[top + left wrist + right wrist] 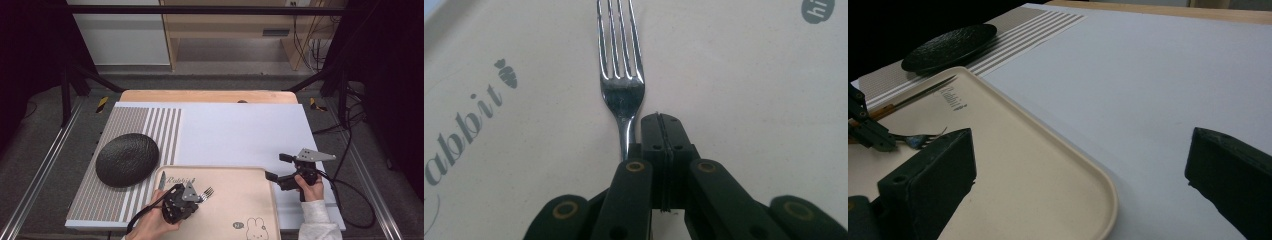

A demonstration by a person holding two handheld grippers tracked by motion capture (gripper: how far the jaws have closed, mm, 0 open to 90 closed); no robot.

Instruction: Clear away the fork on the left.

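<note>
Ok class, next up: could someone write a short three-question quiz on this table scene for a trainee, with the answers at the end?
1. True or false: the right claw is shut.
2. What lies on the beige tray right by the left claw? A) spoon B) fork C) cup
3. Fill in the missing word: the black plate sits on the ___ mat.

Key:
1. False. Its jaws stand wide apart over the white mat.
2. B.
3. Striped.
</note>
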